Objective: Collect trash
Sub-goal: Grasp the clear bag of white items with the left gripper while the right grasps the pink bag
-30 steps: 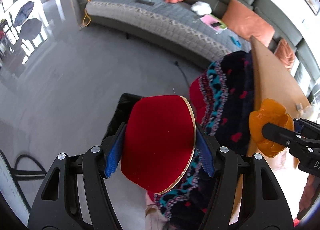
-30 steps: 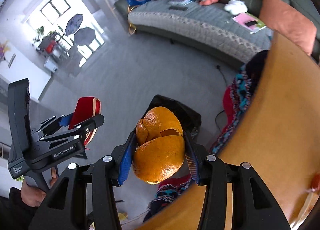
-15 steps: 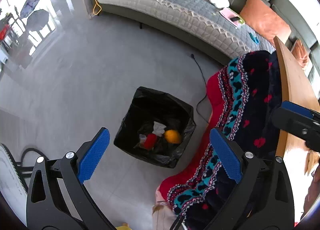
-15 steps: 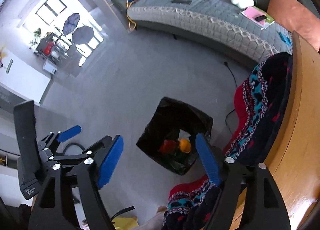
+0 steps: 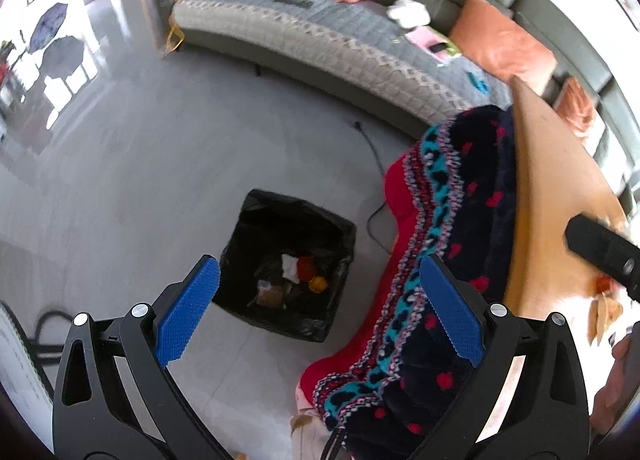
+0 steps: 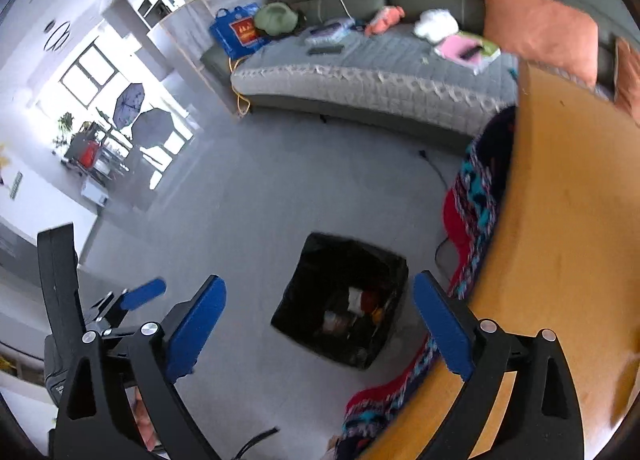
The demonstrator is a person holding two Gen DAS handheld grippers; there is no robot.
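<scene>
Lying in the black-lined trash bin [image 5: 256, 215] on the grey floor are an orange peel [image 5: 318, 284], a red scrap [image 5: 306, 267] and white paper [image 5: 290, 266]. Above the bin, the left gripper [image 5: 316, 312] stands wide open and empty. The right gripper [image 6: 318, 324], also above the bin, is opening its jaws with nothing between them. Beside the bin, a patterned blanket [image 5: 460, 219] hangs from the wooden table [image 6: 568, 219].
</scene>
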